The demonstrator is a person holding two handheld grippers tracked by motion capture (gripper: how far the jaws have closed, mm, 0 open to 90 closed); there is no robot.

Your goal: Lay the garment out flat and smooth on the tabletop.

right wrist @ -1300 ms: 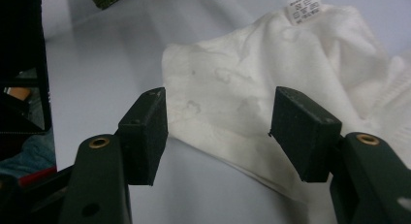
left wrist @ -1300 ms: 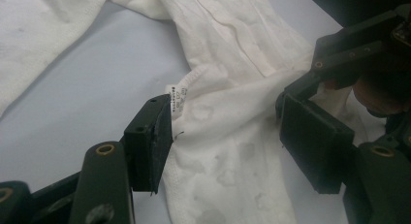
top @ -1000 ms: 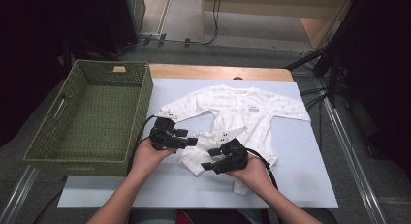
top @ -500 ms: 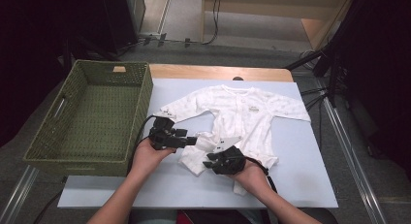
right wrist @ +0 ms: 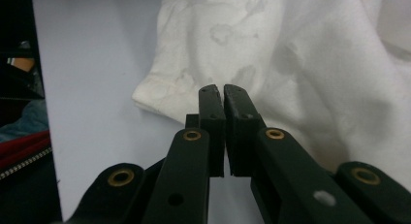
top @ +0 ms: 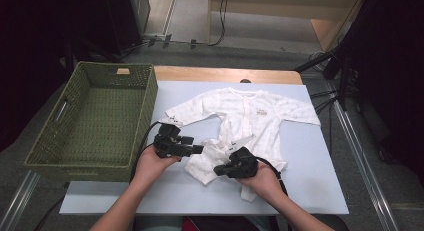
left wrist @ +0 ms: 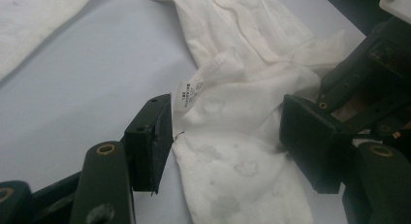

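Since the earlier frame, the right gripper (top: 222, 169) had snapped its jaws together, seemingly on nothing, while the left gripper (top: 198, 150) sat wide around the baby suit (top: 250, 123) mid-frame, probably needing another pinch before folding.

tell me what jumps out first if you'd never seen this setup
A white baby suit lies spread on the pale blue table, with both grippers at its lower end. The right gripper has just closed, jaws together at the cloth's hem; the left gripper straddles a leg. A green basket stands left.
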